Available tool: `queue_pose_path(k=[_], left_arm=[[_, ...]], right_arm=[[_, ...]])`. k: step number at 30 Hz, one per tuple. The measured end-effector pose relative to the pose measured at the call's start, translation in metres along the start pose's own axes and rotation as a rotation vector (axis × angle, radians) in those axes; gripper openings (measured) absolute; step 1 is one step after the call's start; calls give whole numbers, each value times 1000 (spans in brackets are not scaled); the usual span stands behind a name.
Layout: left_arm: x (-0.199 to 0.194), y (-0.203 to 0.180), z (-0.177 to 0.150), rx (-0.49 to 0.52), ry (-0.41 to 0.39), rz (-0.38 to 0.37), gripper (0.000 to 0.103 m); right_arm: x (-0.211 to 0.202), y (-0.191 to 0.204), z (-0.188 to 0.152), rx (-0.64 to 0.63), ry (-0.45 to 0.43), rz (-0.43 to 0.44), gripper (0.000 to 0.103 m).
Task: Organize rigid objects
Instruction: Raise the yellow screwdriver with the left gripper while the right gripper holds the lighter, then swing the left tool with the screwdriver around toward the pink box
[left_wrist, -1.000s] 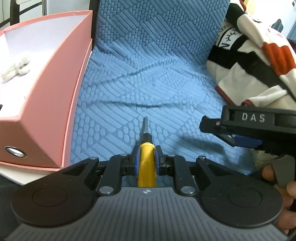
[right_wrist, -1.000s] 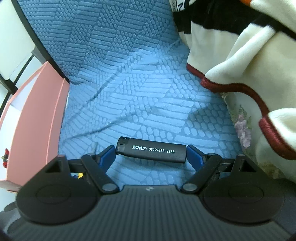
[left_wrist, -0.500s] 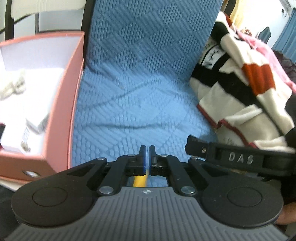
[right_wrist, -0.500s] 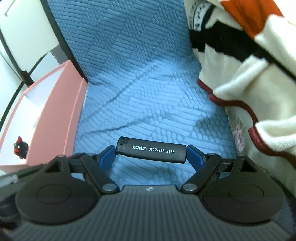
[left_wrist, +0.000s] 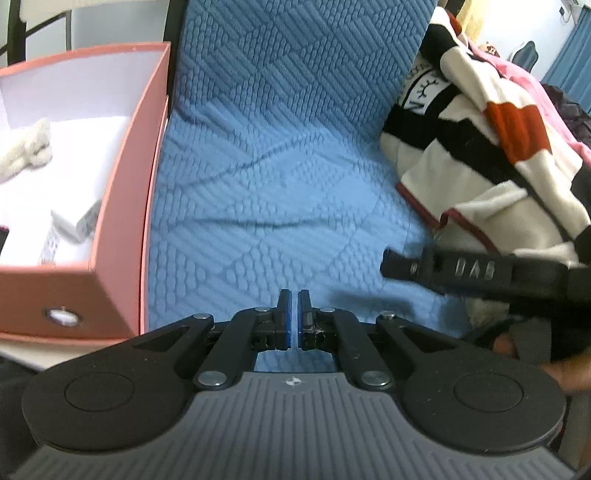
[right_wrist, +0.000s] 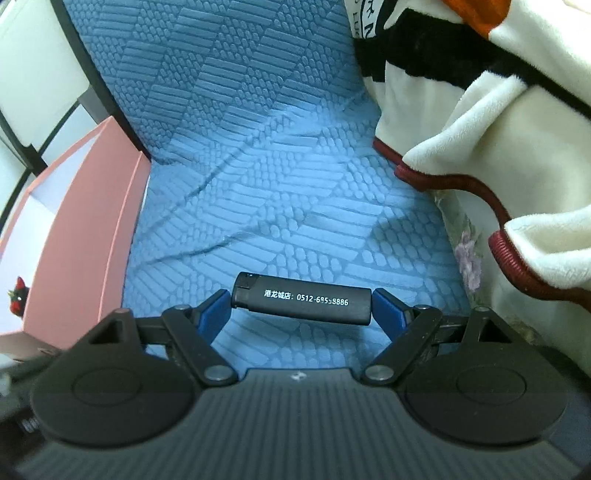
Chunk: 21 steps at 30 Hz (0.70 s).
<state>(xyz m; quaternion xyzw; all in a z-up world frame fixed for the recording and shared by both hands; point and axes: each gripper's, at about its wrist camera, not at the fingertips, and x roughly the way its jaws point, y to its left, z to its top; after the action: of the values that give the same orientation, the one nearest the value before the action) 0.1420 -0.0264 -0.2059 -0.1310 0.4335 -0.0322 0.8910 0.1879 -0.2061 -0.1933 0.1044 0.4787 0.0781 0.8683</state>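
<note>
My right gripper (right_wrist: 301, 304) is shut on a black lighter (right_wrist: 301, 302) with white print, held crosswise by its two ends above the blue quilted seat (right_wrist: 266, 206). My left gripper (left_wrist: 294, 299) is shut with a thin slit between its blue pads, and nothing shows between them. It hovers over the blue seat (left_wrist: 266, 206), right of the pink box (left_wrist: 122, 258). The yellow-handled screwdriver is out of sight. The right gripper's black body (left_wrist: 476, 273) shows at the right in the left wrist view.
The pink box holds a white fluffy item (left_wrist: 26, 153) and small white packets (left_wrist: 74, 221); its wall (right_wrist: 85, 229) and a small red figure (right_wrist: 18, 297) show in the right wrist view. A striped fleece blanket (left_wrist: 491, 140) is heaped on the right (right_wrist: 498, 129).
A second ago my left gripper held the yellow-handled screwdriver; it slid back between the pads and is now gone from view. Both grippers rose over the seat. The lighter stays gripped.
</note>
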Motion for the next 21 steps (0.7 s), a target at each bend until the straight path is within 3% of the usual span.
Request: queue_pose_path(k=[6, 9, 15, 21], left_arm=[[2, 0, -16, 51, 31, -1, 4], [9, 0, -30, 87, 86, 8, 4], [42, -8, -71, 255, 281, -26, 4], [92, -7, -112, 346, 458, -74, 5]], right_arm=[[1, -3, -1, 5, -4, 12, 86], [1, -4, -1, 13, -8, 16, 86], [1, -7, 3, 25, -17, 36, 86], [-6, -15, 10, 62, -43, 78, 86]])
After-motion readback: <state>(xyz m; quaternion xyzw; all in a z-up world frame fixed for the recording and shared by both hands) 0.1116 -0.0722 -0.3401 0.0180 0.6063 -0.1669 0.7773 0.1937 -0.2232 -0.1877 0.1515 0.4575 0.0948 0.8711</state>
